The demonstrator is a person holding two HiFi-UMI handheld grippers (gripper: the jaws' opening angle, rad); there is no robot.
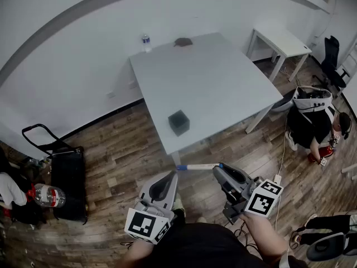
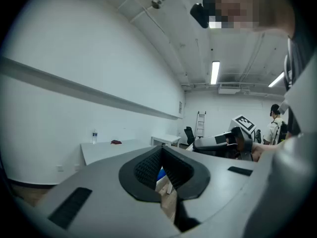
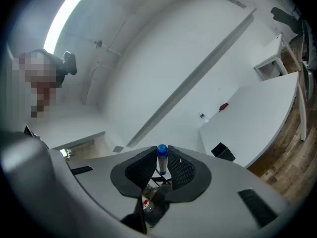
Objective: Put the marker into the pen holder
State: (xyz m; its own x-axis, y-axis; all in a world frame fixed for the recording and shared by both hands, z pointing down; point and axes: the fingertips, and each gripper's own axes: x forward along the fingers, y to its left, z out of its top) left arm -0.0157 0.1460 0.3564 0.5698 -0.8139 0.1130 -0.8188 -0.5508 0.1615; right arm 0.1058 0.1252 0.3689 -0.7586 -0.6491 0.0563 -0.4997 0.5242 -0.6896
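The right gripper [image 1: 218, 168] pinched a white marker with a blue cap [image 1: 198, 166] between its jaws. The marker was held roughly level above the brown wooden floor [image 1: 122, 155], its cap end just beside the tip of the left gripper [image 1: 174, 175], whose jaws were pressed together on nothing. Beyond them, a dark cube-shaped pen holder [image 1: 178, 121] stood near the front edge of a white table [image 1: 223, 82], well apart from the marker.

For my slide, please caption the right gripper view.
Right gripper holds a blue-capped marker; black pen holder stands on the white table.
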